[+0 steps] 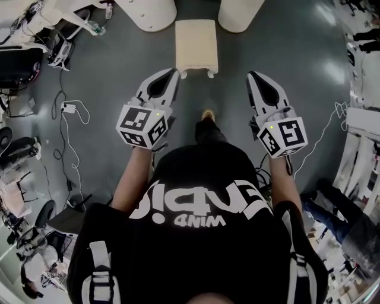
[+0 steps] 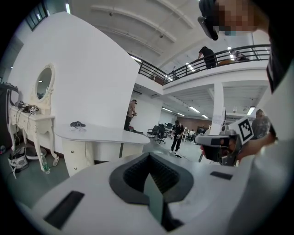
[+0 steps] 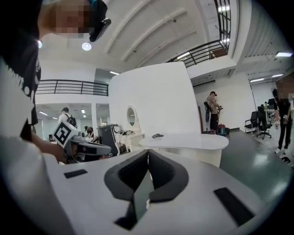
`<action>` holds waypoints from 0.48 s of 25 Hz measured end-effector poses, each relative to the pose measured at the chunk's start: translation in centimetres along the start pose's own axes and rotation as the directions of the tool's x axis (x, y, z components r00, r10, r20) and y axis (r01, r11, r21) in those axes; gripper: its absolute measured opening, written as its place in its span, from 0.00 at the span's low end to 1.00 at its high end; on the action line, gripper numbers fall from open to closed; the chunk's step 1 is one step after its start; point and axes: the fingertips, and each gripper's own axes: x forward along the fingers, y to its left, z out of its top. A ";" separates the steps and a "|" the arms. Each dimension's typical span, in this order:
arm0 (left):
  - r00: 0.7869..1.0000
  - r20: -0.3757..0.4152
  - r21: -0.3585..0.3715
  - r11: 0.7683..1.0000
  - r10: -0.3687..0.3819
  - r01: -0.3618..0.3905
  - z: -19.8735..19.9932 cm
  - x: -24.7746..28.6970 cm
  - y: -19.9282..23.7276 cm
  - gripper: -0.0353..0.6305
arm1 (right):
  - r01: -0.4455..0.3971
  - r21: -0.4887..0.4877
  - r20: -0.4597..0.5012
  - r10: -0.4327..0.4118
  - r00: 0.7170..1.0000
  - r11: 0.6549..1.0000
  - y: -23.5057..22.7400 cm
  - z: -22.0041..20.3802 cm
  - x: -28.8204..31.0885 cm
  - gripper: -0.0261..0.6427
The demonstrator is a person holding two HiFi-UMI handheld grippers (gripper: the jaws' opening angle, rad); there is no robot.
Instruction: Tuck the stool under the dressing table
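The left tongs (image 1: pixel 172 73) are shut tight with nothing in them. The stool (image 1: pixel 197 46) stands on the floor (image 1: pixel 119 71) just ahead of both tongs, in the gap between them, and touches neither. The right tongs (image 1: pixel 252 76) are shut tight too and hold nothing. Past the tongs, two fat white table legs (image 1: pixel 151 15) stand on each side of the stool's far end.
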 end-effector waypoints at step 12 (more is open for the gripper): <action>0.991 0.019 -0.010 0.991 0.133 -0.132 2.6 6.4 4.1 0.06 | -0.108 0.039 -0.022 0.109 0.994 0.993 -4.7 0.1 7.1 0.07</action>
